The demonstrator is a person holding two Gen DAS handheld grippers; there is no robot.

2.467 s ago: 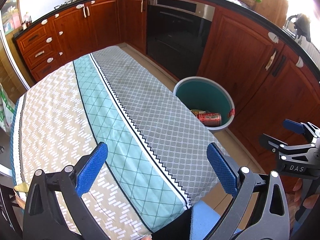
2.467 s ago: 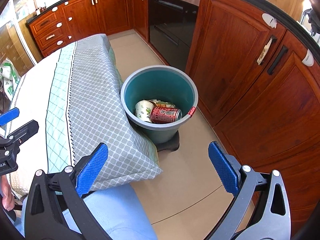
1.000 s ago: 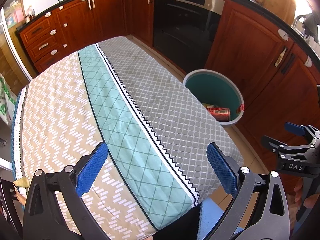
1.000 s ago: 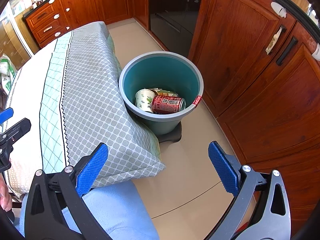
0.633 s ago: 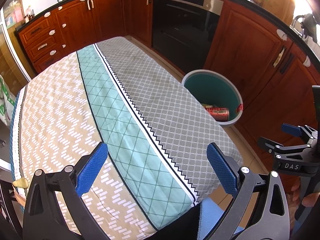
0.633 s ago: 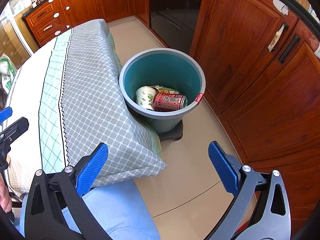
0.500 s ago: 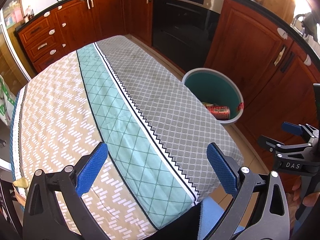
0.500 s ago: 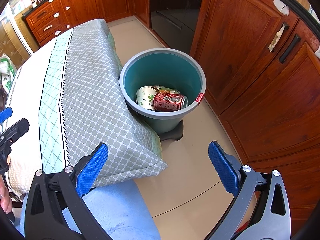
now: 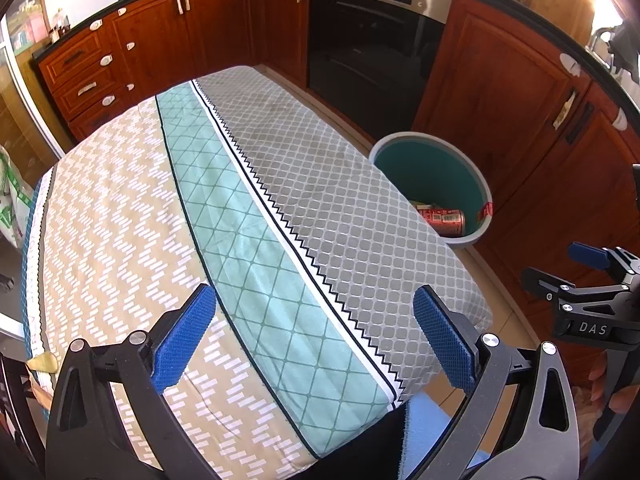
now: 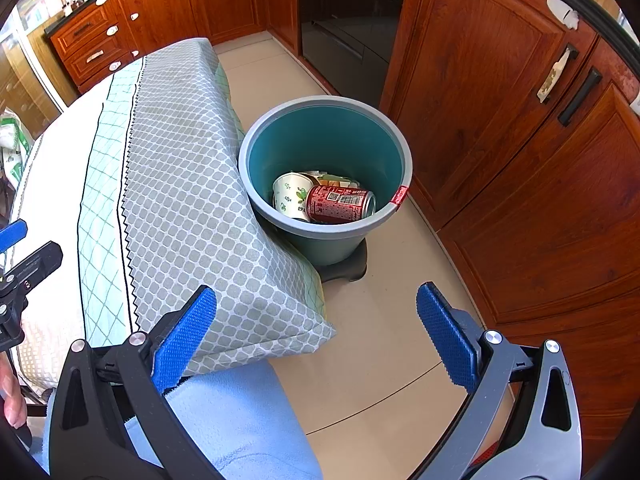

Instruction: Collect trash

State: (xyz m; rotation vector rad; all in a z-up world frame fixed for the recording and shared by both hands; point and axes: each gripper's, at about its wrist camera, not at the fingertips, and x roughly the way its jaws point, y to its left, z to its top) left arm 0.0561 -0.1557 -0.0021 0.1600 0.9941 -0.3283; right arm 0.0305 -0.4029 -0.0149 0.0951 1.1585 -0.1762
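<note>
A teal bin (image 10: 326, 160) with a grey rim stands on the floor beside the table; the left wrist view shows the bin (image 9: 430, 168) past the table's right edge. Inside lie a red can (image 10: 340, 204), a white paper cup (image 10: 290, 196) with green print, and other scraps. The red can (image 9: 442, 218) also shows in the left wrist view. My left gripper (image 9: 314, 338) hangs open over the patterned tablecloth (image 9: 208, 216) with nothing between its pads. My right gripper (image 10: 316, 338) is open above the table corner and floor, short of the bin, holding nothing.
Dark wooden cabinets (image 10: 520, 120) and a black oven (image 9: 372, 52) ring the floor behind the bin. The tablecloth (image 10: 172, 184) drapes over the table corner. Light blue fabric (image 10: 236, 420) lies just below the grippers. A bag (image 9: 10, 208) stands at far left.
Both grippers have stayed open and empty. The left view has drifted slightly, so the bin sits a little lower and to the right; the right view has barely shifted.
</note>
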